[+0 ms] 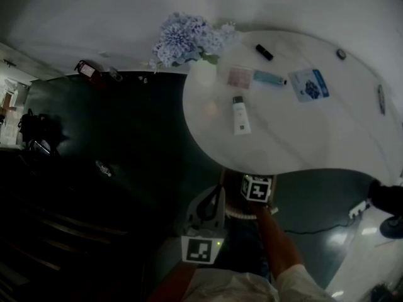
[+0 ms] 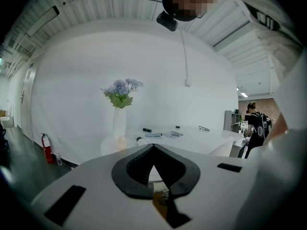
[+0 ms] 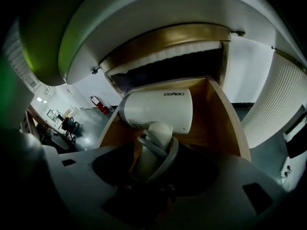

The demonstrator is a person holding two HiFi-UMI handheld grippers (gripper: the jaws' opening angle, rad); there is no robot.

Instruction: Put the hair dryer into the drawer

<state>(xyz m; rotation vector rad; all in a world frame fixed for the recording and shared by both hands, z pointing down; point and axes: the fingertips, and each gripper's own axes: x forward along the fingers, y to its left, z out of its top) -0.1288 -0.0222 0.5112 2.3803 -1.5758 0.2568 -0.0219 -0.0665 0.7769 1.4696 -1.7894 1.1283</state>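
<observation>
A white hair dryer (image 3: 156,111) hangs barrel-forward inside an open wooden drawer (image 3: 225,123) beneath the round white table. My right gripper (image 3: 152,152) is shut on the dryer's handle, which has a grey cord looped round it. In the head view the right gripper (image 1: 255,197) points down at the table's near edge, and the dryer itself is hidden there. My left gripper (image 1: 210,209) sits just to its left, lower in the picture. In the left gripper view its jaws (image 2: 153,150) meet at the tips with nothing between them, aimed level across the table.
The white table (image 1: 327,137) carries a vase of blue flowers (image 1: 186,39), a white tube (image 1: 240,115), a blue packet (image 1: 310,83) and several small items. A dark floor lies to the left. A person (image 2: 253,123) stands far off at the right.
</observation>
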